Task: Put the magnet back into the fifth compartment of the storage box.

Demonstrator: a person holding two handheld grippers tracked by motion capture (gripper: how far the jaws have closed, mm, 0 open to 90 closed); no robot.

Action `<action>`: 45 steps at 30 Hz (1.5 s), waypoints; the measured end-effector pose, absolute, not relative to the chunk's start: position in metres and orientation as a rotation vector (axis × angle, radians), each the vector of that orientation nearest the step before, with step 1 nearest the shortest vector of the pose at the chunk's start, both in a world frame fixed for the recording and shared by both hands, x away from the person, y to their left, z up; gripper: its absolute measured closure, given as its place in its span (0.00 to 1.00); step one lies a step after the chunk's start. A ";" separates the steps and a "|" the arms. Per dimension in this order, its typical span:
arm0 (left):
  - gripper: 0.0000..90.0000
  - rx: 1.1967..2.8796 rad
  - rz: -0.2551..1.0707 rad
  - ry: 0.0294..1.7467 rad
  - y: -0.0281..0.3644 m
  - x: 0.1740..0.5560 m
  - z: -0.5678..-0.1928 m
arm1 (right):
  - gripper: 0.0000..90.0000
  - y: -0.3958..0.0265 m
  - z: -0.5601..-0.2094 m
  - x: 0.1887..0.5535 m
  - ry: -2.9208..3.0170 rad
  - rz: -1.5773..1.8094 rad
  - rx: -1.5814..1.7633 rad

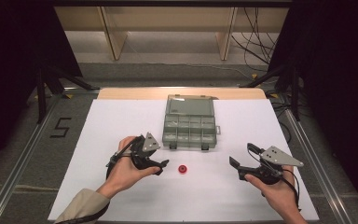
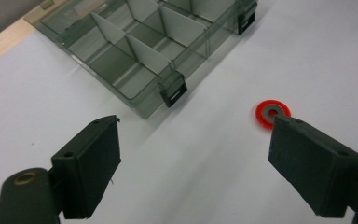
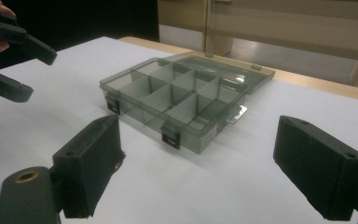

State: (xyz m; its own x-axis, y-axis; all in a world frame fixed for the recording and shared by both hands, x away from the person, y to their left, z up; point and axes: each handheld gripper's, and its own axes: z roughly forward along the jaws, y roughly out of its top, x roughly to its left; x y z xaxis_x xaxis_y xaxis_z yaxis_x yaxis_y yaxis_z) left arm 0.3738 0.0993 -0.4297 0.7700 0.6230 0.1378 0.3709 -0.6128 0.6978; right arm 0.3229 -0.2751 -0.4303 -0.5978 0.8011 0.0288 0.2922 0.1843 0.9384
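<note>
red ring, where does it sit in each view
High view: the red ring lies on the white table, centre, just below the compartment box.
Left gripper view: right of centre, the ring partly behind the right jaw, right of the box.
Right gripper view: not in it.
Shared landmark: the box.

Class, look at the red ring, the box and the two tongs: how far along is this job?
Done: the compartment box lies open, its lid folded back. In hand: nothing yet; the left tongs are open beside the red ring, which lies on the white table. The right tongs are open and empty. Left: probably grasping the ring and putting it in a compartment.
</note>
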 end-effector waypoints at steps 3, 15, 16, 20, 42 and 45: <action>0.18 2.315 0.467 0.726 0.089 0.376 -0.433 | 0.18 -0.274 -0.431 0.321 1.975 1.434 1.018; 0.22 2.460 0.373 0.654 0.055 0.384 -0.443 | 0.18 -0.275 -0.430 0.313 2.001 1.420 1.005; 0.23 2.473 0.362 0.640 0.052 0.386 -0.443 | 0.18 -0.274 -0.430 0.312 1.988 1.426 1.016; 0.26 2.515 0.326 0.612 0.041 0.389 -0.445 | 0.18 -0.275 -0.431 0.310 1.990 1.443 1.015; 0.43 2.762 0.176 0.521 0.006 0.398 -0.462 | 0.18 -0.278 -0.431 0.308 2.006 1.422 1.023; 0.46 2.771 0.159 0.524 0.004 0.399 -0.462 | 0.18 -0.278 -0.432 0.308 2.013 1.427 1.018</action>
State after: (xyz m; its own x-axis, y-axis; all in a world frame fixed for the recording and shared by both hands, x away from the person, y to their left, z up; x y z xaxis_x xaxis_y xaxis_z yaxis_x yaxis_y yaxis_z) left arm 0.3994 0.0040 -0.4616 0.9267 0.3725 0.0498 0.3374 -0.8830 0.3262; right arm 0.3081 -0.2776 -0.4318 -0.6155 0.7870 0.0422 0.3002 0.1846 0.9358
